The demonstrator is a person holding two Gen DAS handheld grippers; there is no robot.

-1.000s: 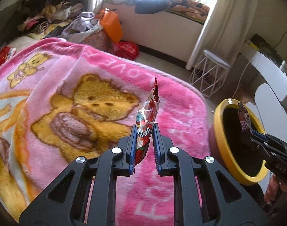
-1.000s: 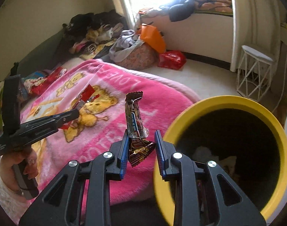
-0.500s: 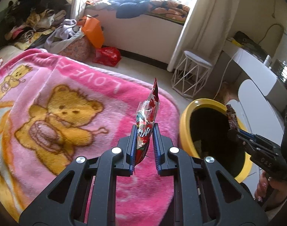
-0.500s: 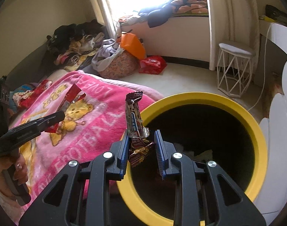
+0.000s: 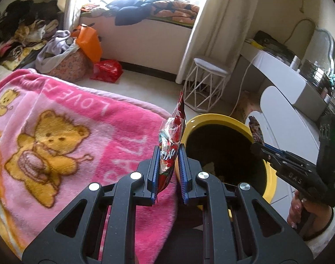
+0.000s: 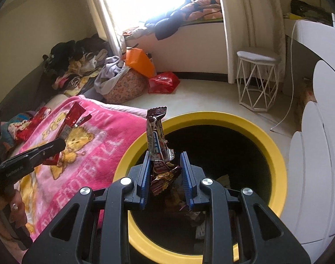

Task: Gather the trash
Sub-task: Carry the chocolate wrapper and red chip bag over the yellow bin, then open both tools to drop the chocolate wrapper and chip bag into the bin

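My left gripper (image 5: 167,154) is shut on a red snack wrapper (image 5: 172,132) and holds it upright beside the near rim of a yellow-rimmed black trash bin (image 5: 213,118). My right gripper (image 6: 165,160) is over the bin's mouth (image 6: 275,151). Its jaws have parted and a brown candy wrapper (image 6: 156,140) stands loosely between them, leaning on the left finger. Other trash lies at the bin's bottom. The right gripper also shows in the left wrist view (image 5: 258,148), and the left gripper in the right wrist view (image 6: 57,145).
A pink teddy-bear blanket (image 5: 68,132) covers the bed left of the bin. A white wire stool (image 5: 208,83), a white desk (image 5: 284,74) and scalloped white panels (image 6: 321,154) stand to the right. Clothes, an orange bag (image 5: 89,41) and a red bag (image 5: 107,70) lie by the window wall.
Both grippers moved right from over the blanket toward the bin. The right gripper's jaws have widened around the brown wrapper over the bin mouth.
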